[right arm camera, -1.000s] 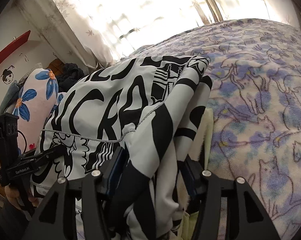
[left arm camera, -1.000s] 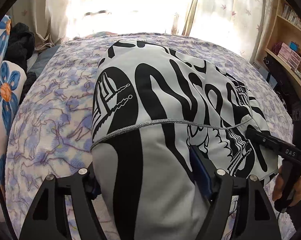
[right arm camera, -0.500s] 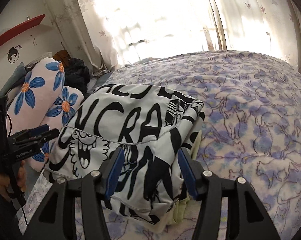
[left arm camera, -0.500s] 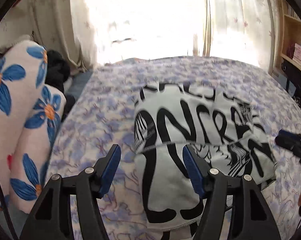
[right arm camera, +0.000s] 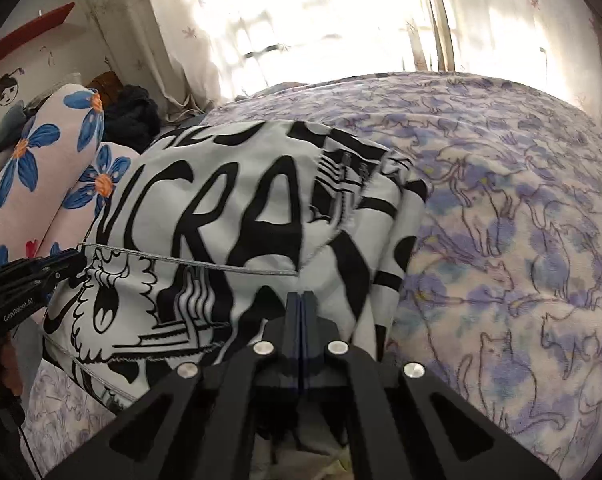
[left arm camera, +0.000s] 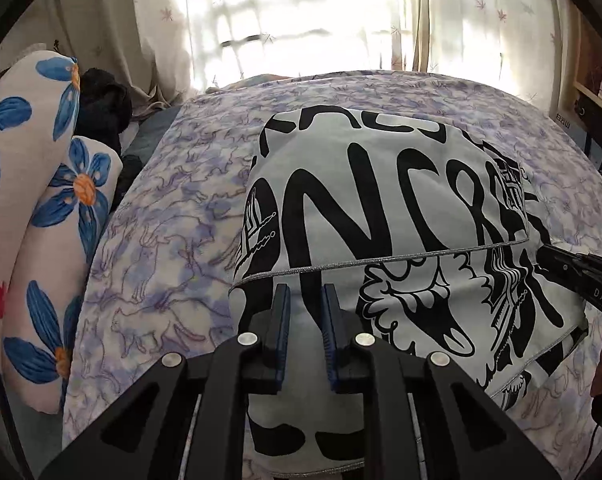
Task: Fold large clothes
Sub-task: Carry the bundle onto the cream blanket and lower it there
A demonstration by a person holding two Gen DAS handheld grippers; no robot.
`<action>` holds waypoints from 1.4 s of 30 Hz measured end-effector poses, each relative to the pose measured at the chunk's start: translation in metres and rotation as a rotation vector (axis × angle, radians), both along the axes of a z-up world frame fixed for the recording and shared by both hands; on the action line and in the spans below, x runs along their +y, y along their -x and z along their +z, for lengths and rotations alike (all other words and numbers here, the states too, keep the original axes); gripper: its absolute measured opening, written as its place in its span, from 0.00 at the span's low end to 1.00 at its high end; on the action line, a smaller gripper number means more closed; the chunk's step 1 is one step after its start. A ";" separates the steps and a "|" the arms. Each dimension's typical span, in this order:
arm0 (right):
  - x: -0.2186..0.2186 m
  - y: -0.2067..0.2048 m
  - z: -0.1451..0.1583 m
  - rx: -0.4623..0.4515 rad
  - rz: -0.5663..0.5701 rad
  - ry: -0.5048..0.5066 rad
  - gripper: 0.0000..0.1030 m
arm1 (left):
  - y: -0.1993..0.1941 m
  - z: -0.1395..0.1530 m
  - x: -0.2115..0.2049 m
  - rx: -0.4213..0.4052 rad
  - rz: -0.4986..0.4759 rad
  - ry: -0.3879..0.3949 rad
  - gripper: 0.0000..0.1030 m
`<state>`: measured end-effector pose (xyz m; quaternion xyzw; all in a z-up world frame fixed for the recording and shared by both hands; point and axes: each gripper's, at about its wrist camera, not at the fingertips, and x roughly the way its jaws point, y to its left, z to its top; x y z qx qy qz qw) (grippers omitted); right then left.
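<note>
A white garment with bold black lettering and cartoon print [left arm camera: 401,200] lies folded in layers on the bed [left arm camera: 173,240]. My left gripper [left arm camera: 305,300] hovers over its near left part. Its jaws are closing to a narrow gap, and only the cloth below shows through it. My right gripper [right arm camera: 301,298] is shut, pads together with nothing seen between them, over the near right part of the garment [right arm camera: 221,200]. Each gripper shows at the edge of the other's view: the right gripper [left arm camera: 573,276] and the left gripper [right arm camera: 41,268].
A purple cat-print blanket [right arm camera: 501,240] covers the bed. Floral pillows [left arm camera: 29,180] stand along the left side, with dark clothes [left arm camera: 105,108] behind them. Bright curtains hang at the far end. A wooden shelf [left arm camera: 597,92] is at the right.
Both grippers let go of the garment and pulled back from it, then drew their jaws together. The garment has settled flat and folded on the bed.
</note>
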<state>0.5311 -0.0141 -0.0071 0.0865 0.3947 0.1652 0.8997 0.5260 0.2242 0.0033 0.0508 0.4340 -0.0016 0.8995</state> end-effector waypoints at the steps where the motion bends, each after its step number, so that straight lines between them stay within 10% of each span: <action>1: -0.004 0.001 -0.002 -0.004 -0.002 0.001 0.00 | 0.001 -0.001 -0.002 -0.008 -0.003 -0.013 0.14; 12: -0.018 -0.026 0.040 -0.059 -0.067 -0.063 0.03 | -0.028 0.036 0.008 -0.074 0.070 0.100 0.14; 24: -0.017 -0.068 0.004 0.017 -0.094 -0.047 0.03 | -0.065 0.009 0.010 -0.039 0.119 0.103 0.30; 42: -0.041 0.089 0.137 -0.057 0.031 -0.021 0.03 | 0.099 0.126 -0.015 -0.095 0.110 0.083 0.64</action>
